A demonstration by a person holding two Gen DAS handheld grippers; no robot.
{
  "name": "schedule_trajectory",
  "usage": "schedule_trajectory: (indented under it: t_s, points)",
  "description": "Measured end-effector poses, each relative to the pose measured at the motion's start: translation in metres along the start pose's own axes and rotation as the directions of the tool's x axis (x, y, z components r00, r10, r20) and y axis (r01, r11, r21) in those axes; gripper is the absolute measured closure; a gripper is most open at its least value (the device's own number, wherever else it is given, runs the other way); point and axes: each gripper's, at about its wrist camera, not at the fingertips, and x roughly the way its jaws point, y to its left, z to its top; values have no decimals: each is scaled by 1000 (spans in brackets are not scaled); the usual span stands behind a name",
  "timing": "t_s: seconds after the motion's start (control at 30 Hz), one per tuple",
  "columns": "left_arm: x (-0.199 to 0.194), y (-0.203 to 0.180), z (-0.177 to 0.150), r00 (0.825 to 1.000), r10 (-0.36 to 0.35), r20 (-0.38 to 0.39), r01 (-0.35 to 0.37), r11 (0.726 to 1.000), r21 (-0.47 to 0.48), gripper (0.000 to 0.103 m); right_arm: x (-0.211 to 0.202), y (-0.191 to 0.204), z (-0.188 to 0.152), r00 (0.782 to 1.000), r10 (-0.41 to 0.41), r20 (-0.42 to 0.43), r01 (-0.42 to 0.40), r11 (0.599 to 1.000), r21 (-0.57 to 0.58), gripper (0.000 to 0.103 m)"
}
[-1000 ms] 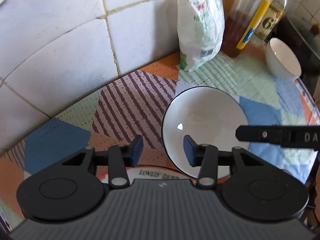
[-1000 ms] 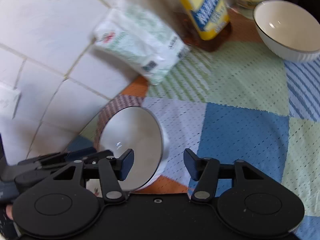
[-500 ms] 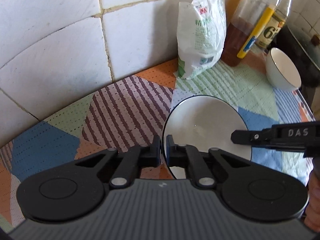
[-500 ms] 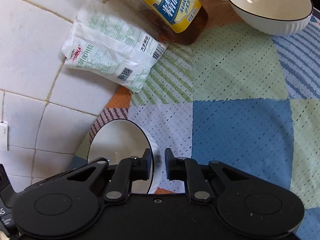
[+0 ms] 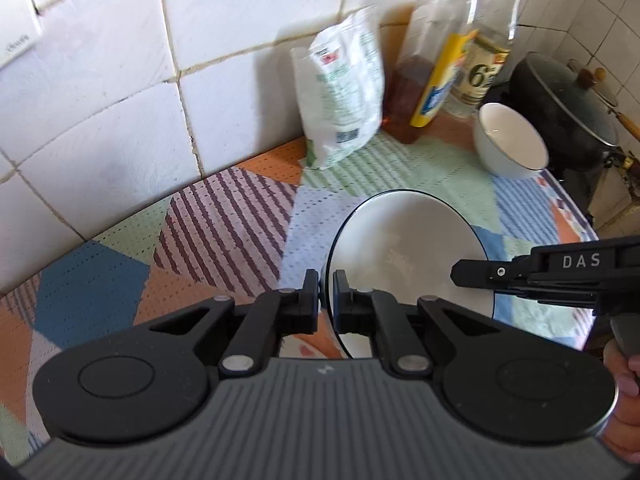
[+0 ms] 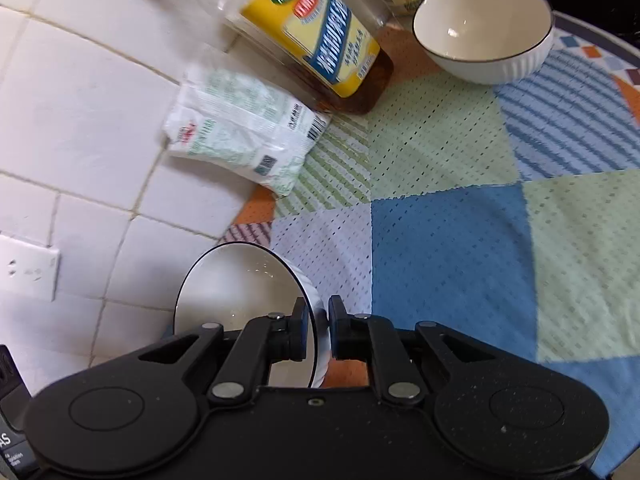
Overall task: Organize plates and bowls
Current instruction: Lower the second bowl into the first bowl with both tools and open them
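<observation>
Pinching opposite sides of one rim, the left gripper [image 5: 326, 300] and right gripper [image 6: 318, 330] share the near bowl [image 5: 404, 248], low centre in both views and seemingly clear of the patchwork mat [image 6: 452, 264]. The second bowl [image 6: 484, 28] sits toward upper right, beyond the right gripper's side, probably the stacking target.

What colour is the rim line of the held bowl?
Black, on a white bowl; clearest in the left wrist view.

Right gripper [image 6: 318, 320] on bowl [image 6: 240, 284] rim
</observation>
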Motion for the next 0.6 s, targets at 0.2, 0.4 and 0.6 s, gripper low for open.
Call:
schedule_trajectory:
  t_s: [0.2, 0.4, 0.6]
  points:
    - [-37, -16, -14, 999, -41, 26, 41, 999, -6, 97, -44, -2, -12, 999, 33, 8, -32, 998, -45, 88]
    - [-68, -38, -31, 997, -41, 62, 40, 999, 3, 97, -76, -15, -35, 996, 86, 31, -85, 995, -43, 88]
    - [-77, -67, -56, 997, -16, 82, 16, 1000, 5, 96, -93, -32, -49, 994, 96, 57, -94, 994, -47, 88]
